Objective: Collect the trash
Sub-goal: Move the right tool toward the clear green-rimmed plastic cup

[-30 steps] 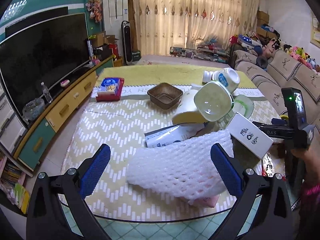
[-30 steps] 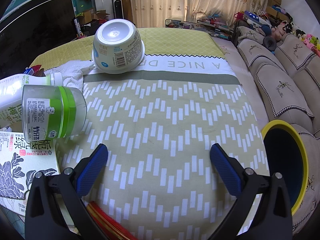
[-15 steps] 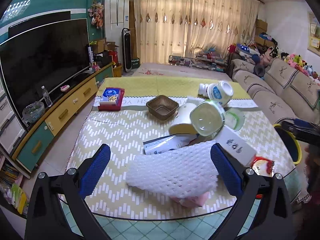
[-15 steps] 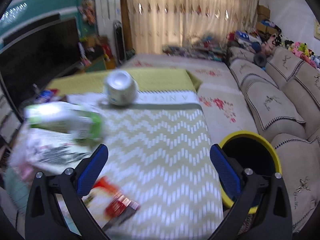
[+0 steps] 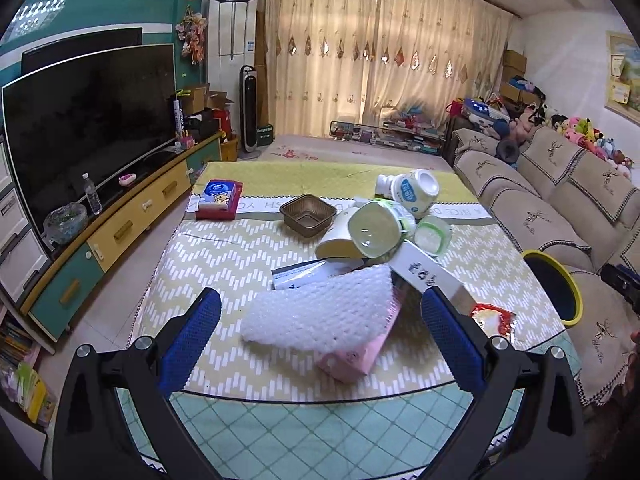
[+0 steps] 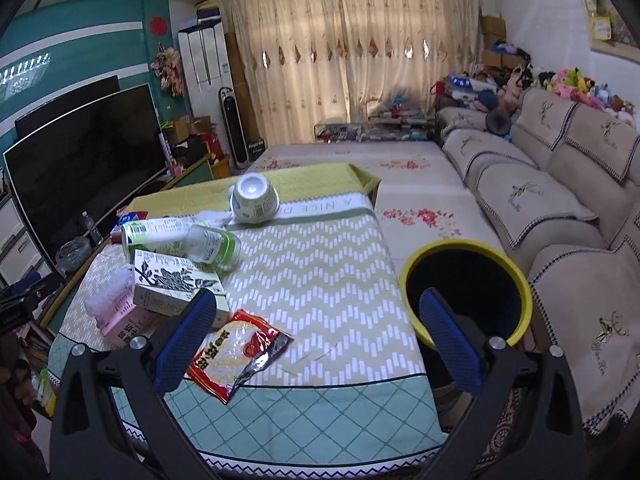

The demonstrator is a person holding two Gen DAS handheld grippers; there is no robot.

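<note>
Trash lies heaped on the worktop (image 5: 224, 256), which wears a yellow-and-white zigzag cloth. In the left wrist view, the left gripper (image 5: 320, 332) hangs above the near edge with its blue pads spread wide, holding nothing; between them sits a white foam net sheet (image 5: 320, 316) draped over a pink packet (image 5: 352, 360). Just beyond are a white carton (image 5: 428, 276), a flat grey-white pouch (image 5: 300, 274), a tipped green-lidded tub (image 5: 376, 232), a smaller green-rimmed jar (image 5: 432, 234) and a white cup (image 5: 414, 192) lying on its side. A brown tray (image 5: 308, 214) stands upright farther back, and a red-and-blue box (image 5: 219, 199) lies at the far left.

The right gripper (image 6: 320, 340) is likewise spread and empty, hovering over the near right corner. A red-and-white snack wrapper (image 6: 236, 350) lies flat just beside its left pad. To the right of the worktop, off its edge, stands a yellow-rimmed bin (image 6: 416, 264), its dark mouth partly behind the right pad.
</note>
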